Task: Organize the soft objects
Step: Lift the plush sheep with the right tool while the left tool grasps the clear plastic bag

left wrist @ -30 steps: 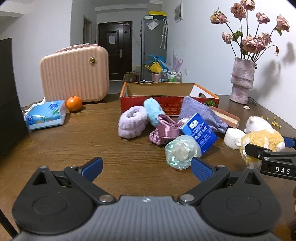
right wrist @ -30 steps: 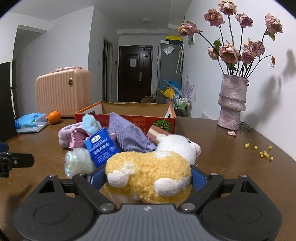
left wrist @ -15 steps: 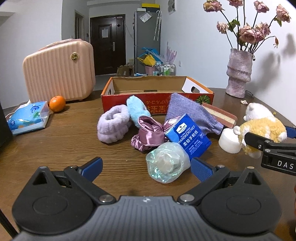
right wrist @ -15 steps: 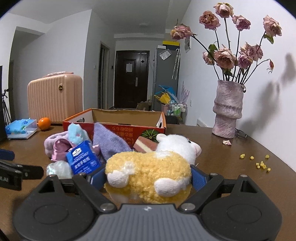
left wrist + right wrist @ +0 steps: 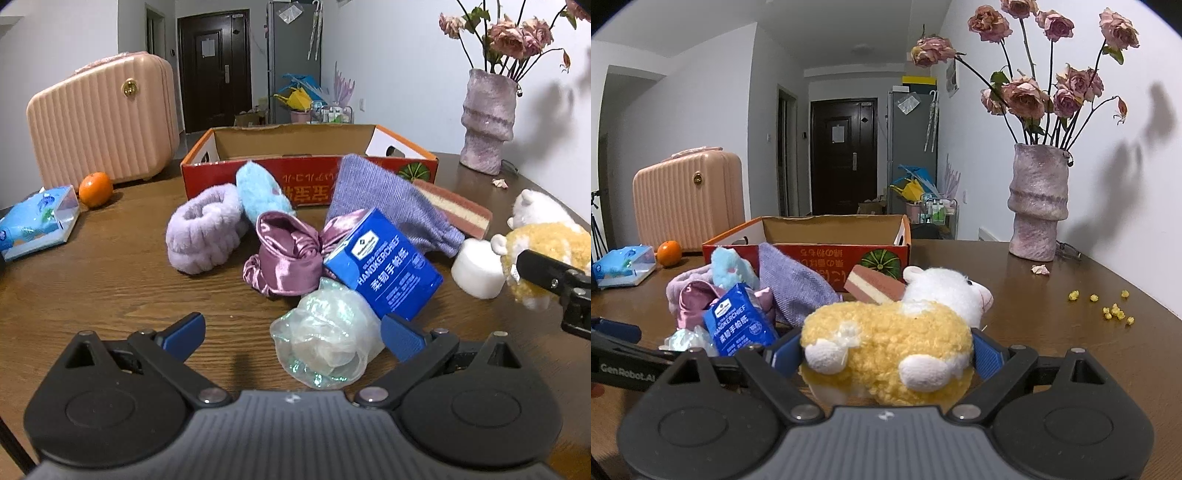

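Note:
My right gripper (image 5: 882,350) is shut on a yellow and white plush sheep (image 5: 897,339), held above the table; the sheep also shows at the right of the left wrist view (image 5: 543,240). My left gripper (image 5: 291,332) is open around a clear iridescent plastic bundle (image 5: 325,343) on the table. Behind it lie a blue handkerchief pack (image 5: 384,262), a pink satin scrunchie (image 5: 288,254), a lilac fluffy band (image 5: 207,232), a light blue fluffy band (image 5: 258,192), a purple knit cloth (image 5: 388,203) and a striped sponge (image 5: 454,210). An open red cardboard box (image 5: 310,177) stands behind the pile.
A white cylinder (image 5: 476,269) sits by the sheep. A pink suitcase (image 5: 103,118), an orange (image 5: 96,189) and a tissue pack (image 5: 37,221) are at the left. A vase of dried roses (image 5: 1038,203) and yellow crumbs (image 5: 1112,310) are at the right.
My left gripper has moved forward and its open fingers now flank the plastic bundle. My right gripper has risen with the sheep still held.

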Available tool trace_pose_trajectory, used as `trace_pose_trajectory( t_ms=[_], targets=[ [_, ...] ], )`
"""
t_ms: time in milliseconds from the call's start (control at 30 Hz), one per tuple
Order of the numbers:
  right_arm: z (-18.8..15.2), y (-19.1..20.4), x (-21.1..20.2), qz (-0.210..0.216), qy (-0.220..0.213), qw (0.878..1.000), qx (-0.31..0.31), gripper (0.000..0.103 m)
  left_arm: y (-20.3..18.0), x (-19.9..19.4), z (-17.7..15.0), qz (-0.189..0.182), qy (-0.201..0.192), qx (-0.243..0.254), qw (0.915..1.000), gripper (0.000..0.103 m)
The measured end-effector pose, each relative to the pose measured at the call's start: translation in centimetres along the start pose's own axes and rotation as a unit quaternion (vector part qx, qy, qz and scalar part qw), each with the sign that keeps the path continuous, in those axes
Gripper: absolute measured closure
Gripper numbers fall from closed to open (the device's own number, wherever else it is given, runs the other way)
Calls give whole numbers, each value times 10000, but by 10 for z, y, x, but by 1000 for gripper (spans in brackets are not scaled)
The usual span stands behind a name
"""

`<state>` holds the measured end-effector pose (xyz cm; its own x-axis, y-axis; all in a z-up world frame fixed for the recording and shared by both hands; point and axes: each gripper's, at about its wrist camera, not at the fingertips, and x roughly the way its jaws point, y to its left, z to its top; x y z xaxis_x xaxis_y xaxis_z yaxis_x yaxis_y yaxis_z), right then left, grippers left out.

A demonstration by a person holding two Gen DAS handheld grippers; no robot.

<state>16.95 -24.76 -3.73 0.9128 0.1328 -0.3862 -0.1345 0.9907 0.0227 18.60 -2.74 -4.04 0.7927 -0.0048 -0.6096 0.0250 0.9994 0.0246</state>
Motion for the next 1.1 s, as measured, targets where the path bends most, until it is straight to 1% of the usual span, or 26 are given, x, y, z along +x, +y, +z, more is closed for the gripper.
trace_pose_trajectory(
  t_ms=[200,300,333,367,400,467,567,667,900,967,1100],
  targets=[
    [-2,4,0,13,-9,10000,-84,12,1,7,-3,-21,-34,40,10000,0],
    [-3,5,0,0,-24,9999,-122,12,1,8,-4,-116,-32,69,9999,11],
    [-3,5,0,-6,-33,9999,-133,12,1,8,-4,-146,-40,76,9999,17],
    [-3,5,-1,-12,-38,9999,-142,12,1,7,-4,-185,-50,84,9998,26],
    [-3,5,-1,-17,-44,9999,-146,12,1,7,-4,-237,-52,95,9997,31],
    [-4,5,-1,-25,-55,9999,-138,12,0,7,-5,-362,-21,134,9993,47],
    [-3,3,-2,-44,-77,9999,-100,12,-3,8,-6,-431,36,223,9988,55],
    [-4,1,-2,-56,-89,9999,-63,12,-3,6,-7,-459,-7,219,9987,58],
    [-4,1,-5,-42,-157,9999,-44,12,-1,-7,-11,-472,-160,195,9986,60],
    [-4,0,-6,-35,-186,9998,-37,12,-1,-13,-12,-431,-254,233,9985,60],
    [-4,0,-8,-14,-230,9997,-35,12,0,-30,-16,-388,-565,281,9973,60]
  ],
)
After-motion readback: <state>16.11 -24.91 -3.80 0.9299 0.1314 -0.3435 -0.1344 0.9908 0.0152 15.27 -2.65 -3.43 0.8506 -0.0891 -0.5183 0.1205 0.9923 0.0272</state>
